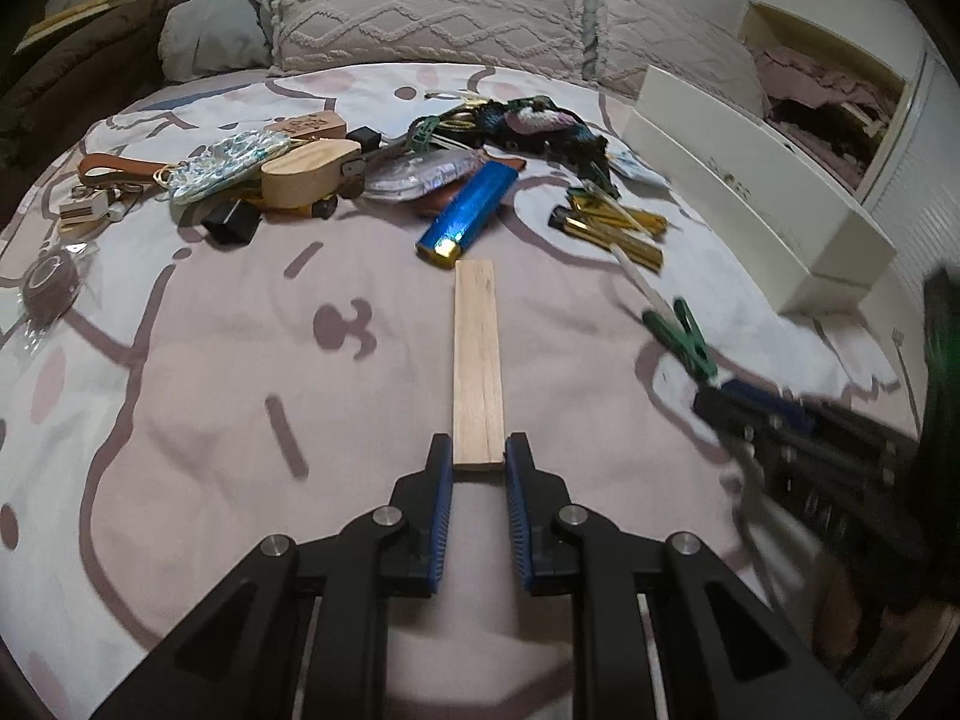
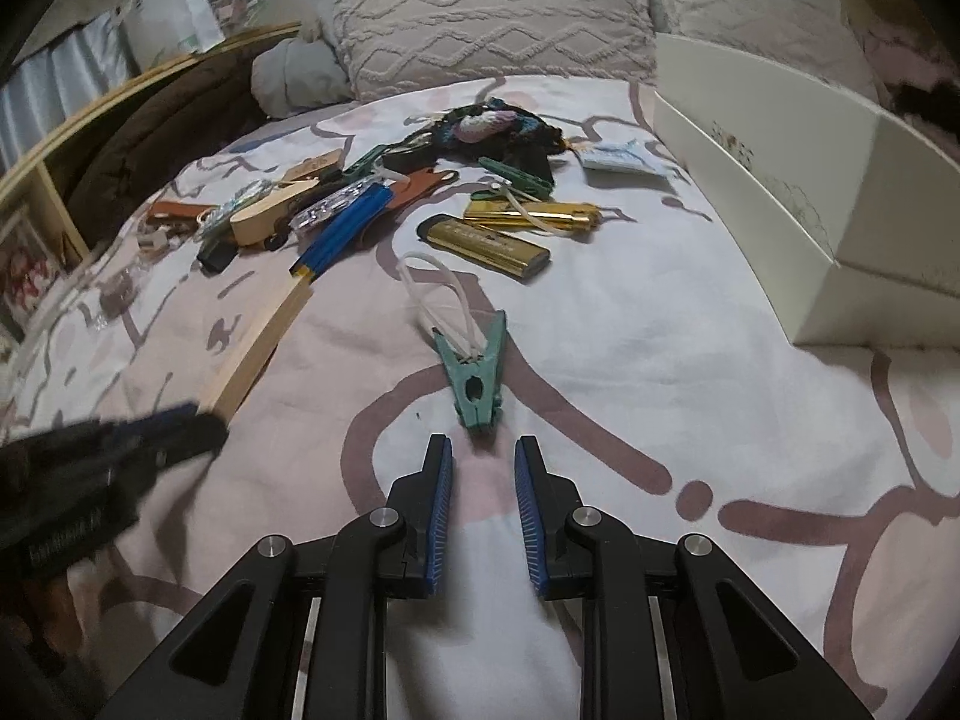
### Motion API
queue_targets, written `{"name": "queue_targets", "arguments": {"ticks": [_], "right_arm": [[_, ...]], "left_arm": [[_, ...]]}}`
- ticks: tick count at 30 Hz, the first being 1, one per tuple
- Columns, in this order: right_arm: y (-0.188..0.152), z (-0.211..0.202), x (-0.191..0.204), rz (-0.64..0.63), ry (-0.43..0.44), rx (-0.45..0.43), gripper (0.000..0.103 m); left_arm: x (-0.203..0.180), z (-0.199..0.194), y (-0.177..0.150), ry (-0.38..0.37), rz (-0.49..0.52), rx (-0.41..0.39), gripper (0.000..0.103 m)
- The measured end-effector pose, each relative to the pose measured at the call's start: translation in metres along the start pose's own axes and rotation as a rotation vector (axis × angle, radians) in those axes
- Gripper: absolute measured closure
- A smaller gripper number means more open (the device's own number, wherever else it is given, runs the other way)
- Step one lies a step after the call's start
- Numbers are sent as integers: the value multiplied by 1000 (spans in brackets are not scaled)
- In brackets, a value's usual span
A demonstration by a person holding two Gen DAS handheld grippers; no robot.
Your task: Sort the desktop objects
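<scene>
A pale wooden strip (image 1: 477,354) lies lengthwise on the patterned bedspread (image 1: 240,450), and my left gripper (image 1: 478,449) is shut on its near end. Its far end nearly touches a blue lighter (image 1: 471,210). In the right wrist view the strip (image 2: 264,336) runs diagonally at the left, with the blurred left gripper (image 2: 201,420) at its end. A green clothes peg (image 2: 477,378) with a white loop lies just ahead of my right gripper (image 2: 483,447). That gripper's jaws stand narrowly apart, shut, with nothing between the pads. The peg (image 1: 684,336) and right gripper (image 1: 729,390) show blurred at the right.
A heap of small items lies further back: a wooden block (image 1: 309,171), gold lighters (image 2: 486,243), a dark knitted pouch (image 2: 498,126), a leather strap (image 1: 114,168), black clips. A long white box (image 2: 780,192) stands at the right. Pillows (image 1: 432,6) line the back, with a shelf (image 2: 36,204) at the left.
</scene>
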State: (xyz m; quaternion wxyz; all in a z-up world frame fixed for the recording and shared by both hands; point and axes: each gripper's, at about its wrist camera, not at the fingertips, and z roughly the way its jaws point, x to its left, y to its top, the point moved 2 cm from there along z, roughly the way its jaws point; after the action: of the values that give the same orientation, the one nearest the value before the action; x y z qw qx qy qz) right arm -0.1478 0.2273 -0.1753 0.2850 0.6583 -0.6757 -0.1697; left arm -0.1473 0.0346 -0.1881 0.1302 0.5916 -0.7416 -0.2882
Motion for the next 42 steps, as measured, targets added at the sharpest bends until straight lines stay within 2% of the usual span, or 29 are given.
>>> {"name": "queue_targets", "arguments": {"ticks": [6, 13, 19, 21, 31, 42], "right_arm": [[7, -3, 0, 3, 18, 46, 80], [21, 9, 5, -51, -26, 110, 80], [30, 19, 11, -78, -63, 97, 81], [28, 17, 12, -71, -60, 82, 85], [0, -14, 6, -19, -16, 83, 85], [-21, -51, 15, -37, 18, 92, 85]], "left_arm": [[-2, -13, -16, -3, 16, 3, 85], [-4, -24, -30, -9, 29, 9, 85], [-4, -31, -39, -14, 36, 12, 85], [-4, -32, -40, -15, 36, 13, 85], [-5, -36, -48, -14, 34, 7, 85], [-10, -48, -61, -7, 35, 7, 85]]}}
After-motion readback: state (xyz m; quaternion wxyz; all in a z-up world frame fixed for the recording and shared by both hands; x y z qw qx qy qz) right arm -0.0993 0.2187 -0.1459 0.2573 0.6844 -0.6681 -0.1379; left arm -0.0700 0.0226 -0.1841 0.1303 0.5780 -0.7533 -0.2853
